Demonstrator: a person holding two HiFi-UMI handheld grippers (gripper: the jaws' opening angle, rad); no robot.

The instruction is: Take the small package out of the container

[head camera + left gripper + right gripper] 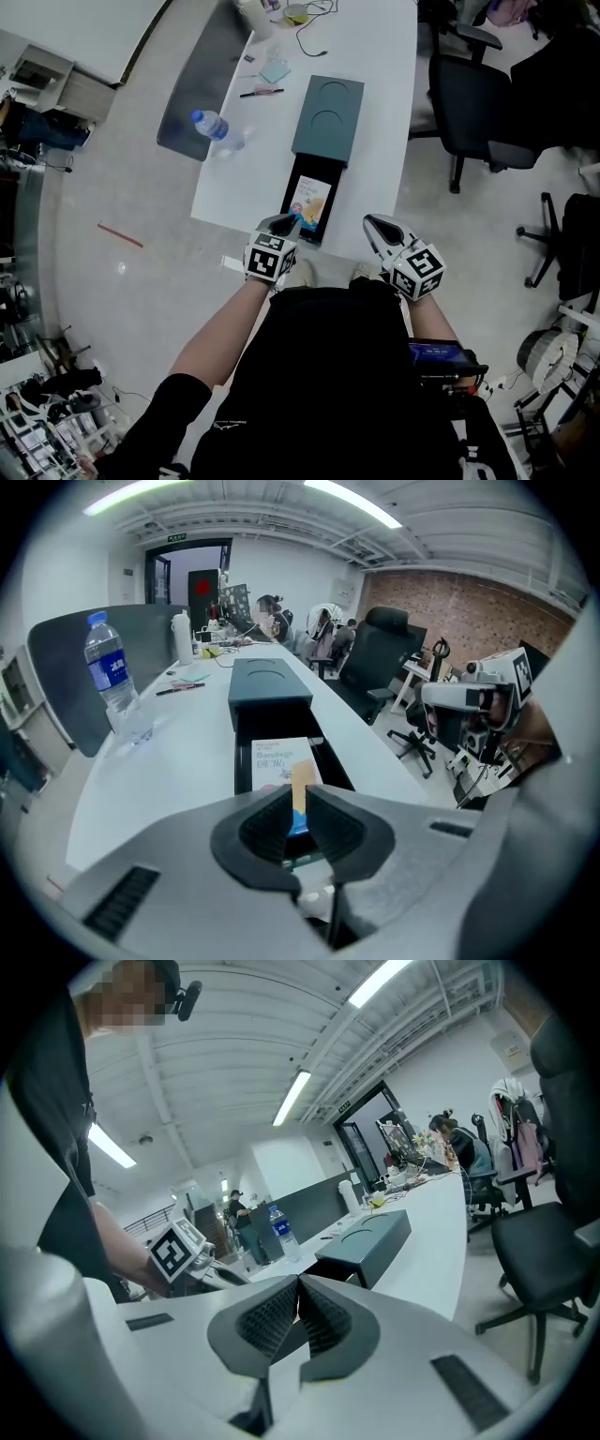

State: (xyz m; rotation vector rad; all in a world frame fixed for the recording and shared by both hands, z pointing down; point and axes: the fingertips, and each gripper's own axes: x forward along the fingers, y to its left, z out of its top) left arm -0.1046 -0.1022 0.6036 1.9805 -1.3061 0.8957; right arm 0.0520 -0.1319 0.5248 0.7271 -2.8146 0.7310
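Reaching in: the small package (pixel 310 202) lies flat in the container's (pixel 327 117) open tray, centre frame. The left gripper (pixel 284 223) hovers at the package's near end, jaws a slit apart and holding nothing. The right gripper (pixel 377 225), just right of it, is closed and empty. The next move likely calls for wider jaws straddling the package edge.

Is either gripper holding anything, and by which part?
Nothing is held. The left gripper, jaws slightly apart, is at the near end of the package; the right gripper is shut, empty.
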